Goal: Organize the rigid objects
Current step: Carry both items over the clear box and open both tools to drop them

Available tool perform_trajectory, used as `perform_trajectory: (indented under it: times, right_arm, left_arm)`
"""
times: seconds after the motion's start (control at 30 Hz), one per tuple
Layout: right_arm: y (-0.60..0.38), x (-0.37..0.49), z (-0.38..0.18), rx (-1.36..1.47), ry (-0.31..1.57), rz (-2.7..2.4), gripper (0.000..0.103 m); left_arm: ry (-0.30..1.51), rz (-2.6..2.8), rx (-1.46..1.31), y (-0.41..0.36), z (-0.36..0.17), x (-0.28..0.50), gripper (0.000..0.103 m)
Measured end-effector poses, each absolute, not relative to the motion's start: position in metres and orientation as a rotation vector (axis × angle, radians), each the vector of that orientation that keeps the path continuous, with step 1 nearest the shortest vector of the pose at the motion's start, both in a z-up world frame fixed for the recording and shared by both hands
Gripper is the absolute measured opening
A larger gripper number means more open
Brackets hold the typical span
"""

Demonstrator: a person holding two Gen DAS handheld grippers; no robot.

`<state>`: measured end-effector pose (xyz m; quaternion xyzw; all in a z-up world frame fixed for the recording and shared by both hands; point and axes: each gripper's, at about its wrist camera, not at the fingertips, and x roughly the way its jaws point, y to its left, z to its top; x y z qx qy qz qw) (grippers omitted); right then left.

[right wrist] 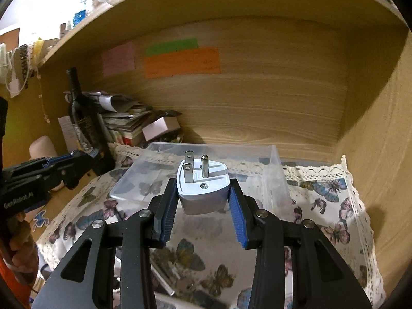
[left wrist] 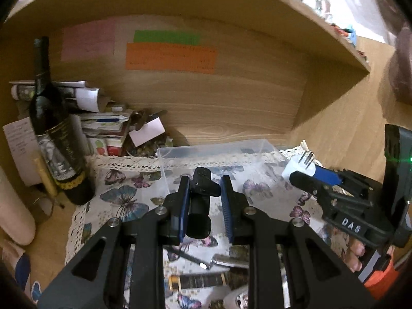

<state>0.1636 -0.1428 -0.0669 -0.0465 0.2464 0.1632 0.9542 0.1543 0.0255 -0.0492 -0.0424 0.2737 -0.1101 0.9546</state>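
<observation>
My left gripper (left wrist: 204, 189) is shut on a black plastic part (left wrist: 202, 193), a chunky black piece with a cylinder end, held above the butterfly cloth just in front of a clear plastic box (left wrist: 221, 149). My right gripper (right wrist: 203, 193) is shut on a white three-pin plug adapter (right wrist: 203, 185), pins pointing up, held in front of the same clear box (right wrist: 273, 159). The right gripper with the adapter (left wrist: 298, 170) also shows at the right of the left wrist view. The left gripper (right wrist: 77, 162) shows at the left of the right wrist view.
A dark wine bottle (left wrist: 51, 128) stands at the left by a pile of papers and small boxes (left wrist: 103, 118). A butterfly-print cloth (right wrist: 322, 206) covers the shelf floor. Small metal items (left wrist: 226, 260) lie on the cloth near me. Wooden walls enclose the back and right.
</observation>
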Motion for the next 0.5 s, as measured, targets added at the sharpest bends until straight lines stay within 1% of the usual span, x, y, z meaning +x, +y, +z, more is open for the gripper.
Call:
perform_trajectory:
  times: [0.27, 0.5]
  right_arm:
    - [-0.139, 0.199, -0.087, -0.098, 0.573, 0.319, 0.036]
    - [-0.141, 0.223, -0.104, -0.083, 0.635, 0.288, 0.036]
  left_arm:
    - [0.642, -0.2, 0.006, 0.009, -0.073, 0.202, 0.023]
    - [0.745, -0.238, -0.015, 0.005, -0.095, 0.237, 0.023]
